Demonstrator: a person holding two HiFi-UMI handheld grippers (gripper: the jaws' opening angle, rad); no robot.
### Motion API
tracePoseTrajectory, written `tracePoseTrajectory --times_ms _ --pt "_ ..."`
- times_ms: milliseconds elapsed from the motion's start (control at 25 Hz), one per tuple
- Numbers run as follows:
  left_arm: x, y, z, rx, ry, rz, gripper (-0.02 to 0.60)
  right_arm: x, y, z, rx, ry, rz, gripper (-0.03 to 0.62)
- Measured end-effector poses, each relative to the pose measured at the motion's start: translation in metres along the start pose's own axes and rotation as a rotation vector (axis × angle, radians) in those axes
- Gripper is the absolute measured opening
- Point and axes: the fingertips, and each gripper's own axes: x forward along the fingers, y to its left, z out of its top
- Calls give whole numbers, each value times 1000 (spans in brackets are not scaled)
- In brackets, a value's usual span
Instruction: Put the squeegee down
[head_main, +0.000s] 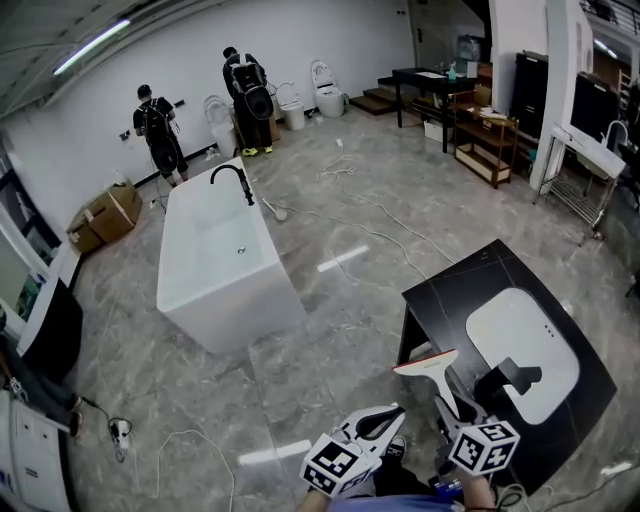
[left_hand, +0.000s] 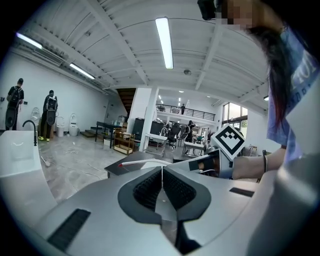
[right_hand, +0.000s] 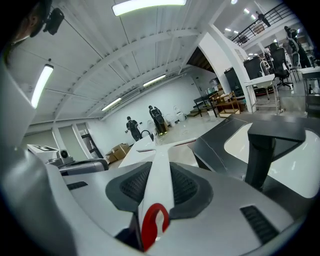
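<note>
Room: large hall with a polished grey stone floor; a white bathtub stands well apart from the work area.
Squeegee: held in the air, resting on no surface. Its white blade with a red edge lies crosswise at the near-left edge of the black tabletop. The white handle runs back between the pads, with a red hanging loop at its rear end.
Right tool: closed narrowly on the squeegee handle, pads pressing it from both sides.
Left tool: pads together with nothing between them; it sits beside the right tool and takes no part in the hold.
Tabletop: carries a white basin and a black faucet; bare dark margins surround the basin.
Done: the squeegee is gripped and close to the tabletop.
Left to do: by judgement, the whole placing. The squeegee must be lowered onto a surface, the right tool opened and then drawn clear.
</note>
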Motion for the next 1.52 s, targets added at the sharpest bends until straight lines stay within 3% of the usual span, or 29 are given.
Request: tracePoseTrajectory --times_ms 440,1120,1520 --pt "59 60 23 62 47 -23 17 76 -53 38 45 -31 -46 115" --pt "112 98 35 90 67 -80 17 149 -133 58 83 -29 -198 115" --pt "144 134 56 120 87 -184 17 190 -183 81 151 -50 -317 115"
